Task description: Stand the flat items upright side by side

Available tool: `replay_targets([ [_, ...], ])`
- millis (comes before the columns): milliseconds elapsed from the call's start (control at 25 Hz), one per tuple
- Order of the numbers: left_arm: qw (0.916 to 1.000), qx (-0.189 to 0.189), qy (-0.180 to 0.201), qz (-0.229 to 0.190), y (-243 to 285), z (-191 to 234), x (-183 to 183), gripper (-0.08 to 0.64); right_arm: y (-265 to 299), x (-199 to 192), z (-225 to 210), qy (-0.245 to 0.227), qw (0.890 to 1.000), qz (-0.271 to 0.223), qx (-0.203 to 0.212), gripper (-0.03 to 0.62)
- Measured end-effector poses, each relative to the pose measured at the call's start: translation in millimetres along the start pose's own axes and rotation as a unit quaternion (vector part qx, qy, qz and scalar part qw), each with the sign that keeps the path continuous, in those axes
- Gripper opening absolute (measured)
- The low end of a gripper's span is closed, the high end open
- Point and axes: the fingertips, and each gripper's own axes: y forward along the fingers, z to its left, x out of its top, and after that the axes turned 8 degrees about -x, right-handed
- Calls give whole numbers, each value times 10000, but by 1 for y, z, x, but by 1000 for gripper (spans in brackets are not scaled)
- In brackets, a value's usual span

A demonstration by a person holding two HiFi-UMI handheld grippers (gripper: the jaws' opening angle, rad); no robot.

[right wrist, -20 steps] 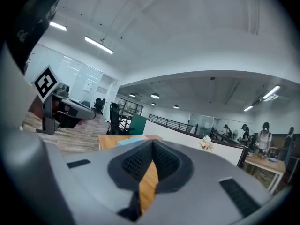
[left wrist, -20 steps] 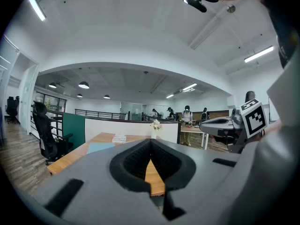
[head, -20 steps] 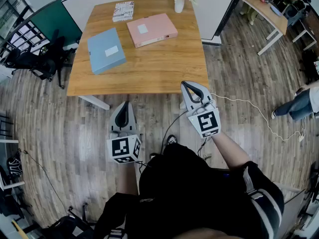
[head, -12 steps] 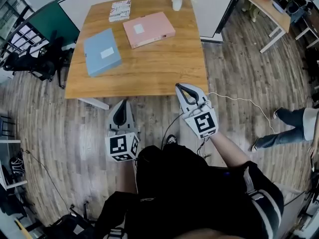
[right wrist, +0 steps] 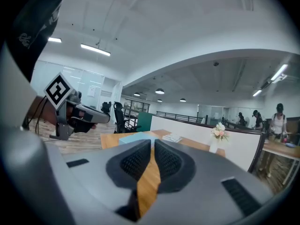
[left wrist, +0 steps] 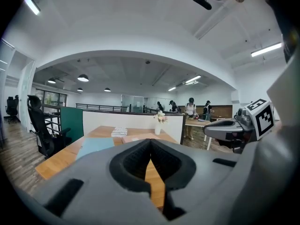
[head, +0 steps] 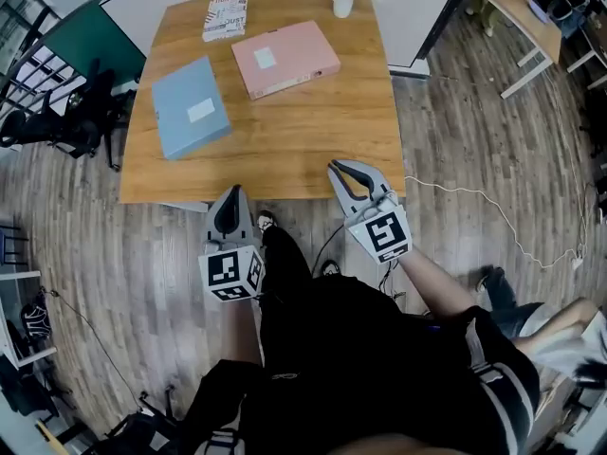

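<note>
Head view: a square light-wood table [head: 285, 140] stands in front of the person. Three flat items lie on it. A pale blue flat file box [head: 191, 107] is on the table's left half and a pink flat file box [head: 285, 59] on its far middle, apart from the blue one. A small patterned book [head: 225, 17] sits at the table's far left corner. A white vase of flowers [head: 342, 0] stands at the table's far edge. The left gripper [head: 230, 197] hangs just short of the table's near edge, over the plank floor. The right gripper [head: 338, 171] reaches just over that near edge. Neither touches any item.

Left gripper view: the left gripper's [left wrist: 150, 146] black pads are pressed together with nothing between them. Beyond them lies the table [left wrist: 56, 161] with the blue box [left wrist: 96, 146], the pink box [left wrist: 133, 138] and the book [left wrist: 120, 131] all lying flat – the vase [left wrist: 158, 129] upright behind them. The right gripper [left wrist: 220, 125] shows off the table's right side.

Right gripper view: the right gripper's [right wrist: 153, 146] pads meet at the tips with only a thin slit lower down – empty. The table's [right wrist: 110, 139] near corner, the blue box [right wrist: 136, 137], the book [right wrist: 172, 137] and the vase [right wrist: 215, 142] lie ahead. The left gripper [right wrist: 101, 117] hangs off the table's left.
</note>
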Motion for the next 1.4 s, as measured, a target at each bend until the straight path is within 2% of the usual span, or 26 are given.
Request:
replay_targets([
  [200, 9998, -74, -142, 77, 44, 64, -1, 9, 73, -2, 10, -22, 9996, 186, 229, 83],
  [240, 9997, -120, -168, 132, 53, 78, -1, 51, 89, -1, 12, -17, 9994, 244, 249, 93],
  [400, 9984, -369, -251, 349, 85, 131, 7, 96, 152, 5, 22, 88, 9982, 475, 359, 147],
  [560, 9954, -675, -330, 590, 109, 178, 7, 184, 208, 4, 29, 284, 9959, 751, 412, 201],
  [800, 9919, -803, -536, 820, 119, 231, -2, 212, 263, 2, 41, 589, 9917, 1038, 472, 244],
  [1200, 9896, -401, -987, 970, 115, 285, -14, 256, 323, -1, 78, 994, 9787, 1316, 1220, 319],
  [1400, 9862, 10, -1374, 925, 103, 293, -25, 275, 334, -10, 91, 1204, 9677, 1414, 1705, 339],
])
